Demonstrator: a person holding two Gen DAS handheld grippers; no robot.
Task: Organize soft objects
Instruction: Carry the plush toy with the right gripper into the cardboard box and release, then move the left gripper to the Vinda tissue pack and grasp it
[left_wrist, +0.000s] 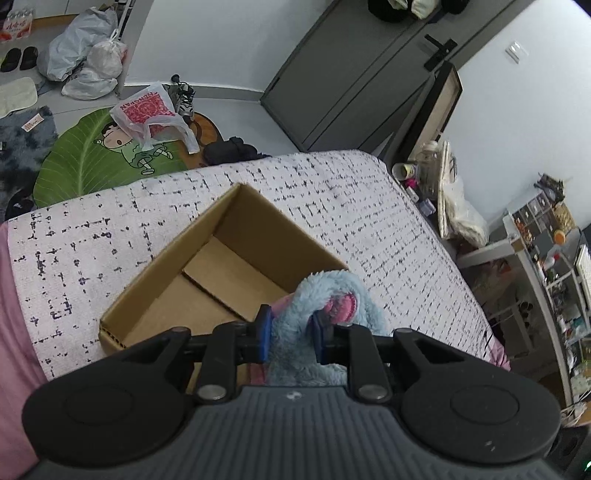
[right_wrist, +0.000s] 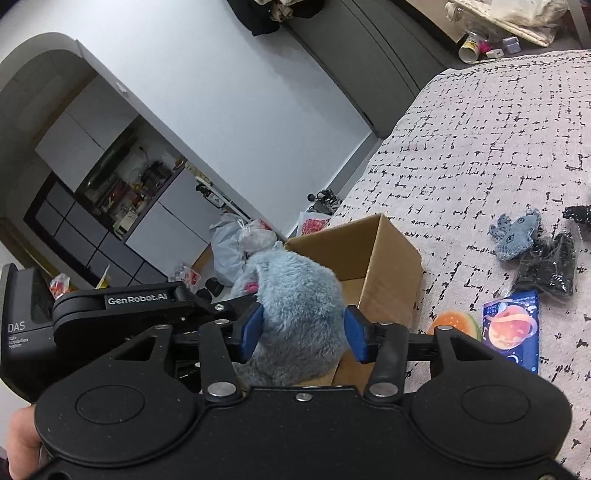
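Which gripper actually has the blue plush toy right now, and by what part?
The left gripper pinches the blue plush toy at a fluffy fold by its pink patch. The right gripper's jaws flank its body without visibly pressing.

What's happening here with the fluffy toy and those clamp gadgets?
A person is tidying soft things on a bed. Both hand-held grippers are on one blue plush toy at the rim of an open cardboard box, which looks empty. The left gripper pinches it; the right gripper's jaws flank it. A small knitted toy waits nearby.
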